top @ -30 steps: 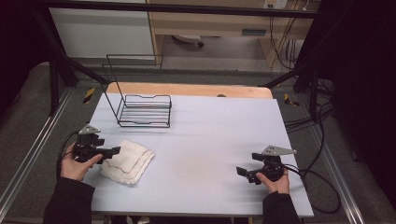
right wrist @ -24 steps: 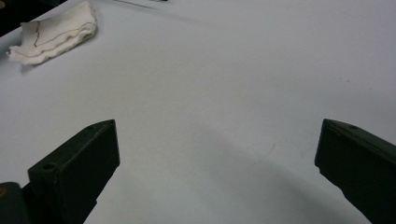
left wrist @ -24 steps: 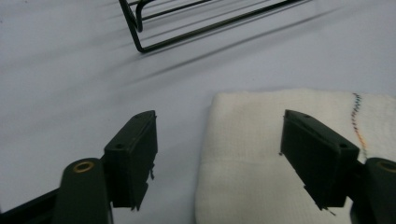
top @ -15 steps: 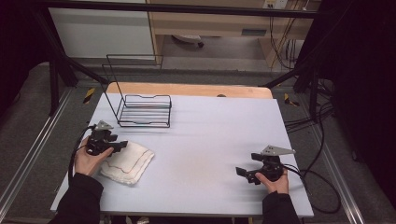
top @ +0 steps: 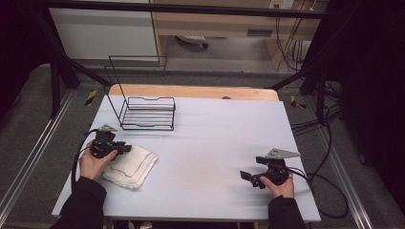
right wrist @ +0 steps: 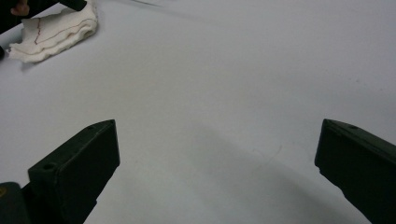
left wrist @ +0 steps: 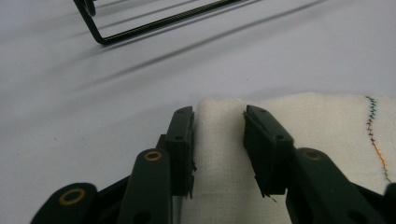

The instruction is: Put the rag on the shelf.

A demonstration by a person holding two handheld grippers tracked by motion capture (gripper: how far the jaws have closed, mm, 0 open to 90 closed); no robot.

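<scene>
A folded white cloth (top: 131, 164) with a coloured stitch line lies at the front left of the pale table (top: 215, 133). My left gripper (top: 123, 148) rests on the cloth's far left corner, jaws pointing right. In the left gripper view the left gripper (left wrist: 218, 116) has its jaws narrowed but apart, with a strip of the cloth (left wrist: 219, 154) between them; one jaw lies along the cloth's edge and the other on top of it. My right gripper (top: 250, 177) is held at the front right, and in its own view the right gripper (right wrist: 217, 140) is wide open over bare table.
A black wire rack (top: 147, 113) stands at the back left, just beyond the cloth; its base wire (left wrist: 140, 30) shows ahead of the left jaws. The cloth (right wrist: 56, 30) appears far off in the right gripper view. Cables trail from both grippers off the table sides.
My left gripper has moved forward and to the right, from the table's left edge onto the cloth's far corner. The right gripper has stayed still.
</scene>
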